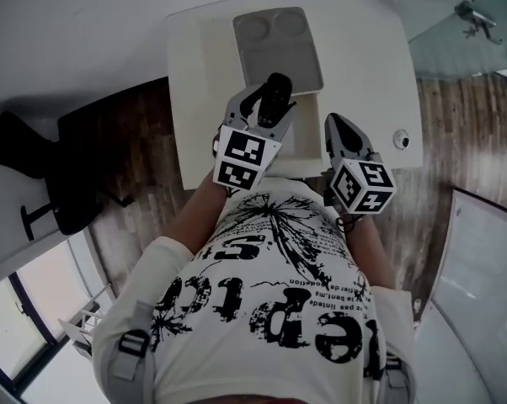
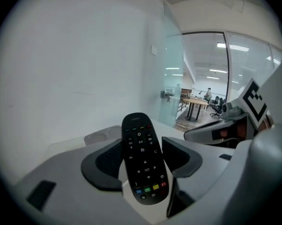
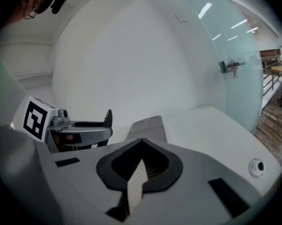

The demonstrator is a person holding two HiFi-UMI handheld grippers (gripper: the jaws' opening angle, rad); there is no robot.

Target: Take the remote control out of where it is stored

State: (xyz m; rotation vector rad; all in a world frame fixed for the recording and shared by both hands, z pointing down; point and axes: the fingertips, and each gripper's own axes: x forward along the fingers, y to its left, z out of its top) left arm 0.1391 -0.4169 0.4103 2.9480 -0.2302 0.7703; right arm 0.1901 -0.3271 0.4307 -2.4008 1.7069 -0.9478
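Observation:
A black remote control [image 1: 275,97] with coloured buttons stands tilted between the jaws of my left gripper [image 1: 269,112], clear of the white table [image 1: 363,66]. In the left gripper view the remote control [image 2: 140,135] fills the gap and both dark pads [image 2: 108,161] press its sides, so the left gripper [image 2: 143,152] is shut on it. A grey tray [image 1: 279,49] with two round hollows lies just beyond. My right gripper [image 1: 338,124] hovers to the right over the table's near edge; in the right gripper view its jaws [image 3: 141,142] meet at the tips with nothing between them.
A small round object [image 1: 401,139] sits near the table's right edge. The table stands against a white wall. Wooden floor lies on both sides, with a black chair [image 1: 34,167] at the left and a glass partition [image 3: 234,78] at the right.

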